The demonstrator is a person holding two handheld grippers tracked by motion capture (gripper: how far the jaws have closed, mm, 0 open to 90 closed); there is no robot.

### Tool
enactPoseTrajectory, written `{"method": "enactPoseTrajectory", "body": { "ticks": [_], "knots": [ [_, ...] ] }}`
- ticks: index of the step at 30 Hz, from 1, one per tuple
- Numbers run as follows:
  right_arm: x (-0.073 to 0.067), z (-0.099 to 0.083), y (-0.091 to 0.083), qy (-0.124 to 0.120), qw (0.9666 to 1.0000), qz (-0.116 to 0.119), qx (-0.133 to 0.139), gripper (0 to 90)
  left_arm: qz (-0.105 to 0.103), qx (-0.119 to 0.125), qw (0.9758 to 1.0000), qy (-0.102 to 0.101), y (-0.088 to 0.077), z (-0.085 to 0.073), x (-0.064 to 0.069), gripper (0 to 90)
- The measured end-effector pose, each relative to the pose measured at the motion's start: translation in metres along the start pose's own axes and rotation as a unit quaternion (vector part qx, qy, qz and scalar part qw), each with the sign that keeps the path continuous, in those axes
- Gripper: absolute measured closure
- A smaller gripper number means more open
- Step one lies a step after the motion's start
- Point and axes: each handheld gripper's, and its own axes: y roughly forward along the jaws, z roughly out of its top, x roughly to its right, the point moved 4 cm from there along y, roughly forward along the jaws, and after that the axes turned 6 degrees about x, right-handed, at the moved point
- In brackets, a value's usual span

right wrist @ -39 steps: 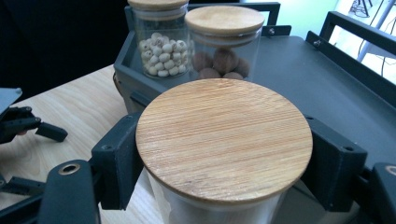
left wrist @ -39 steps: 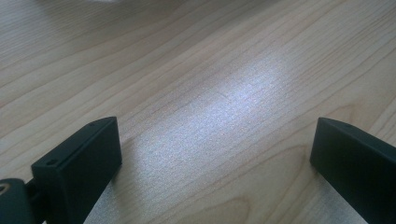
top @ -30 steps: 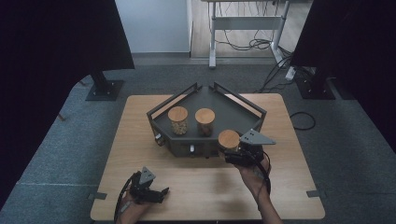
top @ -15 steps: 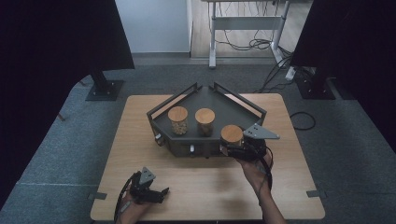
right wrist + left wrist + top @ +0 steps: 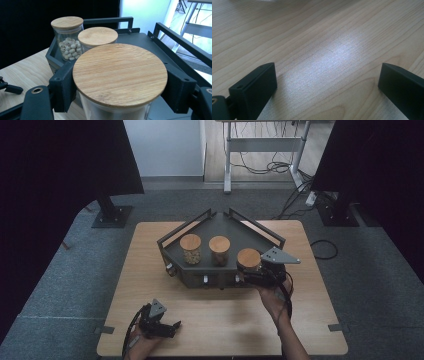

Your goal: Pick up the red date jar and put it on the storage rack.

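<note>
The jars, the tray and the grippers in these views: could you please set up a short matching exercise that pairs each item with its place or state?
Items:
1. Jar of pale beads
2. Right-hand jar
3. Left gripper
4. Dark tray

States:
A. Open, low over bare wood near the table's front edge
B. Clamped in the right gripper
C. Standing at the left end of the row
D. Holding two jars on the wooden table

Pairs: 1-C, 2-B, 3-A, 4-D

A lab: black curtains [image 5: 60, 165], grey carpet [image 5: 380, 285], trailing cables [image 5: 270, 167]
</note>
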Motion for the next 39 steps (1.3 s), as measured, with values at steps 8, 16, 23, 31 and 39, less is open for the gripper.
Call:
{"method": "enactPoseTrajectory", "body": {
  "ticks": [8, 16, 23, 31, 39],
  "knots": [
    [0.002, 0.005, 0.003, -0.002, 1.0000, -0.004, 0.000, 23.2, 0.000, 0.000, 1.0000, 0.000, 0.000, 0.000, 0.000, 1.8],
    [0.006, 0.007, 0.008, 0.000, 1.0000, -0.009, -0.004, 23.2, 0.000, 0.000, 1.0000, 0.000, 0.000, 0.000, 0.000, 1.8],
    [0.009, 0.009, 0.012, 0.000, 0.9999, -0.014, -0.005, 23.2, -0.001, 0.000, 1.0000, 0.000, 0.000, 0.000, 0.000, 1.8],
    [0.013, 0.015, 0.014, -0.003, 0.9998, -0.020, -0.007, 23.2, -0.001, 0.000, 1.0000, 0.000, 0.000, 0.000, 0.000, 1.8],
    [0.017, 0.018, 0.020, -0.004, 0.9997, -0.024, -0.009, 23.2, -0.001, 0.000, 1.0000, 0.000, 0.000, 0.000, 0.000, 1.8]
  ]
}}
